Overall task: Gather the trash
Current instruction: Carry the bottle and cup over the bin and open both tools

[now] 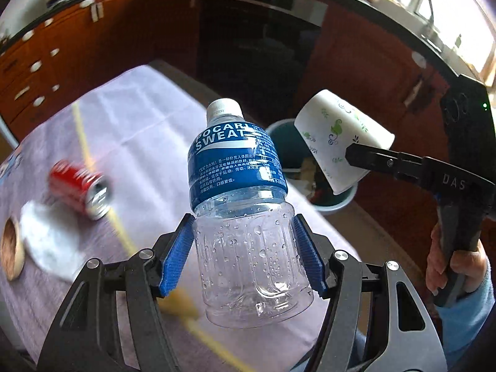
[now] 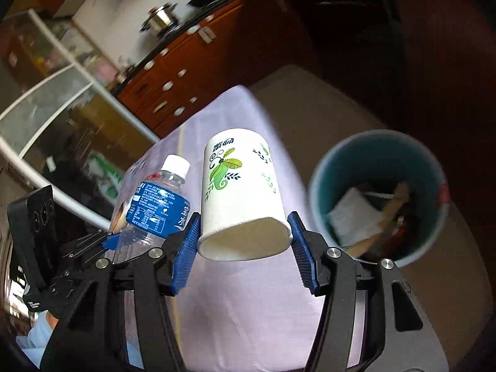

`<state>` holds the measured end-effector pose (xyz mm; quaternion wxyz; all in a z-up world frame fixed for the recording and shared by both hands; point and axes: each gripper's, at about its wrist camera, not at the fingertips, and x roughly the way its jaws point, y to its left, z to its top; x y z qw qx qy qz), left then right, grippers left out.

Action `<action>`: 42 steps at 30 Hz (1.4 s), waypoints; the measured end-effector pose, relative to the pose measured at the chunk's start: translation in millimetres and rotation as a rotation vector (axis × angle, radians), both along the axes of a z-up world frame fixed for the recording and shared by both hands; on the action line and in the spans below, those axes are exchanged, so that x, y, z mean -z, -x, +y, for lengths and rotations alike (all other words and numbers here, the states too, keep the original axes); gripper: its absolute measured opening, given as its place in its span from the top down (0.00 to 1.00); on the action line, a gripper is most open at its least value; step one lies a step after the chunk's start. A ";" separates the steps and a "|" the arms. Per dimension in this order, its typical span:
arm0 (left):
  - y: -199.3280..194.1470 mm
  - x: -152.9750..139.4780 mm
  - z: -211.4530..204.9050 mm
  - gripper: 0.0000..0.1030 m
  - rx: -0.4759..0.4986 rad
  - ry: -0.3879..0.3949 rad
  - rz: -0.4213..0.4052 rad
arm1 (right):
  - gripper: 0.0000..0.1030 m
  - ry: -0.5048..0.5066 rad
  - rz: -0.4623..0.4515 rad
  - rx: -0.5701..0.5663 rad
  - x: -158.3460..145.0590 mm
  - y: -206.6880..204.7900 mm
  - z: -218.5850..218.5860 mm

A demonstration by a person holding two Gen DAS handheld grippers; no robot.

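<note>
My left gripper (image 1: 245, 254) is shut on an empty clear Pocari Sweat bottle (image 1: 238, 192) with a blue label, held above the table. The bottle also shows in the right wrist view (image 2: 158, 204). My right gripper (image 2: 245, 248) is shut on a white paper cup (image 2: 241, 192) with green leaf print, held bottom away from the camera. In the left wrist view the cup (image 1: 341, 139) hangs over a teal trash bin (image 1: 288, 142). The bin (image 2: 378, 155) on the floor holds paper scraps. A red soda can (image 1: 80, 189) lies on its side on the table.
The table has a pale lilac cloth (image 1: 139, 117). A crumpled white tissue (image 1: 46, 241) and a small wooden bowl (image 1: 11, 251) lie at the left. Dark wood kitchen cabinets (image 1: 93, 46) stand behind, with a steel pot (image 2: 161, 18) on the counter.
</note>
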<state>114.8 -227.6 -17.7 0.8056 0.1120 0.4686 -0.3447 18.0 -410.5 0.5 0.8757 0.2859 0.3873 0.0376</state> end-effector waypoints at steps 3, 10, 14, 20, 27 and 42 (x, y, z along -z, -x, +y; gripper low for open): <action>-1.1 2.3 -27.5 0.37 0.043 -0.002 0.003 | 0.47 -0.005 0.008 0.054 6.6 8.4 -25.3; -12.2 17.1 -88.9 0.37 0.119 -0.017 0.029 | 0.46 -0.013 0.088 0.151 43.0 10.4 -74.0; -19.9 29.5 -120.8 0.37 0.148 -0.035 0.054 | 0.38 -0.028 0.144 0.205 66.2 7.0 -93.9; -27.0 51.5 -154.5 0.37 0.175 -0.066 0.088 | 0.26 -0.065 0.176 0.255 85.6 6.1 -111.2; -30.2 75.4 -182.4 0.37 0.202 -0.099 0.117 | 0.17 -0.052 0.178 0.311 87.2 13.7 -123.4; -23.2 66.2 -183.3 0.25 0.169 -0.073 0.093 | 0.16 -0.049 0.175 0.316 72.7 15.5 -120.9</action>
